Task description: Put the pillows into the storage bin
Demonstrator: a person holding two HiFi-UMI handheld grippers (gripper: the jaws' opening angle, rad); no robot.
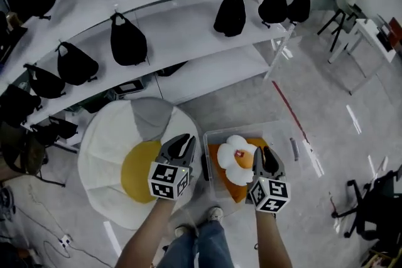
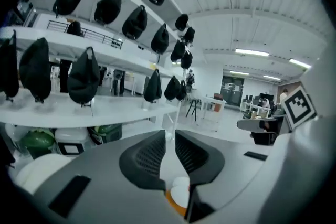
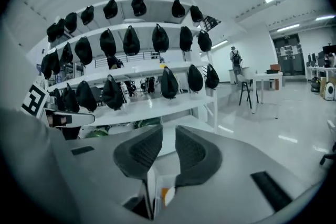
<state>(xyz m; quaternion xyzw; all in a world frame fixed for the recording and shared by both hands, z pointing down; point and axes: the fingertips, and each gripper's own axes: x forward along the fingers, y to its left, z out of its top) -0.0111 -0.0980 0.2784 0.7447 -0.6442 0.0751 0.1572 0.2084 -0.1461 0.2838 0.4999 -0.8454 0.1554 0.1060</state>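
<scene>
Left gripper (image 1: pixel 182 141) and right gripper (image 1: pixel 266 152) are both empty, jaws nearly together with just a thin gap. Small egg pillow (image 1: pixel 237 159) sits in the clear storage bin (image 1: pixel 282 135). The big egg pillow (image 1: pixel 110 147) lies on the floor just left of it.

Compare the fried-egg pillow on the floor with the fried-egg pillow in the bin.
The floor egg pillow is far larger than the bin egg pillow. The floor egg pillow lies flat on the floor beside the storage bin; the bin egg pillow sits inside it, on an orange pillow. The floor egg pillow's outline is roughly round, the bin egg pillow's lobed. Both are white with a yellowish yolk.
</scene>
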